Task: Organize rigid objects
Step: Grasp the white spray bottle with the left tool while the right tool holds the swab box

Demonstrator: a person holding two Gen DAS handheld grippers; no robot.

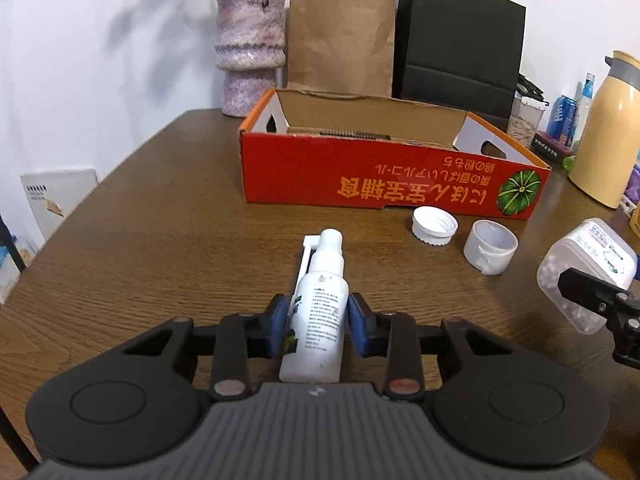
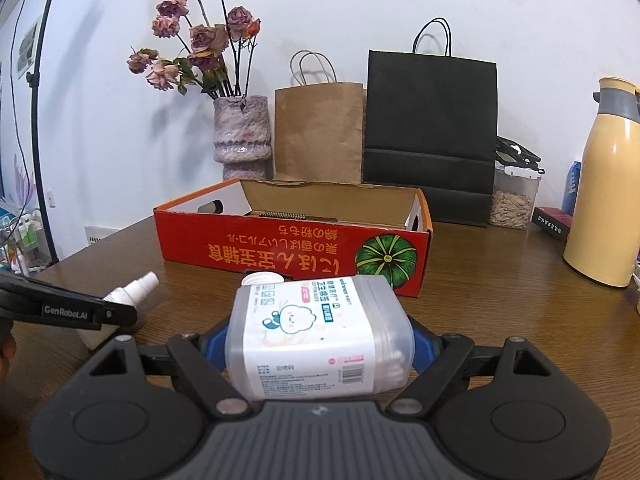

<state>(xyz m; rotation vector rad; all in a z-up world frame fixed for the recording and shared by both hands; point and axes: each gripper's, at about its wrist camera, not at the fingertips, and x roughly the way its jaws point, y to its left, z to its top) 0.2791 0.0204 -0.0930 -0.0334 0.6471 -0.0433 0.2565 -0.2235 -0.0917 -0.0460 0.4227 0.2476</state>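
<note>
A small white spray bottle [image 1: 326, 264] lies on the wooden table, pointing away, and my left gripper [image 1: 318, 312] is shut on its body with both blue pads against its sides. A flat white piece [image 1: 307, 250] lies beside and under its neck. My right gripper [image 2: 318, 338] is shut on a clear plastic cotton-swab box [image 2: 316, 320], held above the table to the right of the bottle [image 2: 136, 286]. The open red cardboard box [image 1: 380, 188] stands behind both, with a spiral-bound item [image 1: 348, 133] inside. Two white caps [image 1: 435, 225] [image 1: 490, 246] lie in front of it.
Behind the red box stand a purple vase [image 1: 250, 56] of dried flowers, a brown paper bag [image 1: 340, 40] and a black bag [image 1: 460, 40]. A yellow thermos [image 1: 604, 132] and a seed jar [image 2: 514, 196] sit at the right. The table edge [image 1: 100, 184] runs along the left.
</note>
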